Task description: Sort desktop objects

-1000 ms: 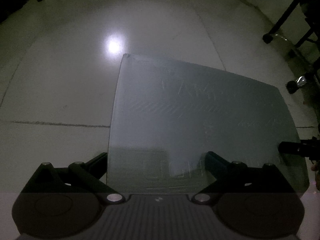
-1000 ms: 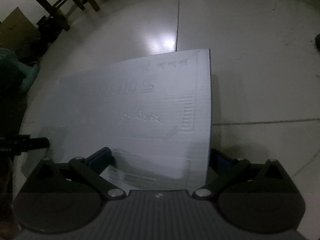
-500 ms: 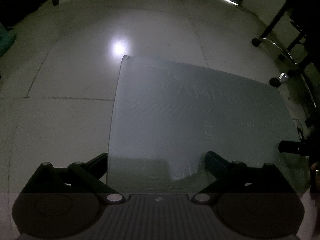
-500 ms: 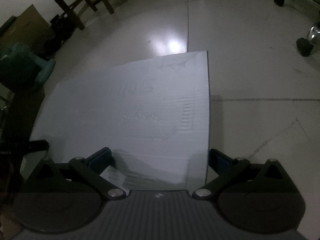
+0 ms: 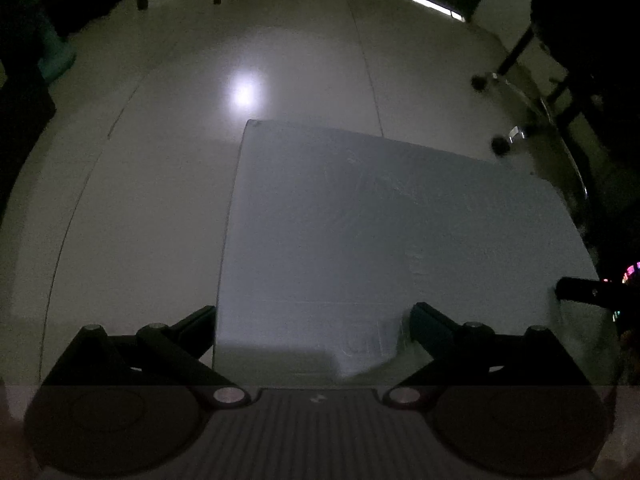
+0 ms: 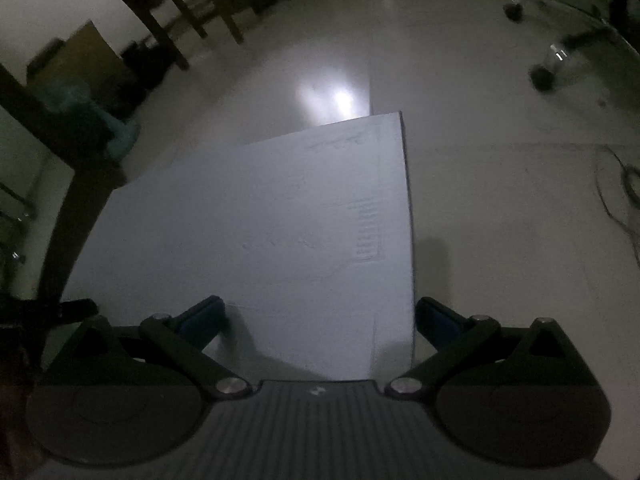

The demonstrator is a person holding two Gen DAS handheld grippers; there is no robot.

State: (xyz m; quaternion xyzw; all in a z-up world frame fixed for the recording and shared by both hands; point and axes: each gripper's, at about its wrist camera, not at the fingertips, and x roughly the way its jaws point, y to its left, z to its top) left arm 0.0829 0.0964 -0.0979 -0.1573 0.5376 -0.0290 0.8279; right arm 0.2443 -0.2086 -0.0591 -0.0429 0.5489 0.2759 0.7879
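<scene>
Dim scene above a pale tiled floor (image 5: 168, 184). A large, flat, light blue-grey box (image 5: 384, 232) is carried between the two grippers, clear of the floor.

Left wrist view: the left gripper (image 5: 314, 320) has its two fingers spread wide. The left finger lies just outside the box's left edge; the right finger (image 5: 436, 328) lies over the box's near face. The box's near edge fills the gap between them. Whether the fingers press on the box cannot be told from this view. At the right edge of the frame a dark finger of the other gripper reaches the box's right side.

Right wrist view: the right gripper (image 6: 320, 316) also has its fingers spread wide. Its right finger (image 6: 436, 320) sits just outside the box's right edge, and its left finger lies over the near face. Grip contact cannot be told. Faint embossed marks show on the box (image 6: 280, 232) top.

Surroundings: a bright ceiling-light reflection (image 5: 244, 94) lies on the floor beyond the box's far edge. Dark wooden chair legs (image 6: 176, 12) stand at far left in the right wrist view. A chrome chair base with castors (image 6: 552, 60) stands at far right.
</scene>
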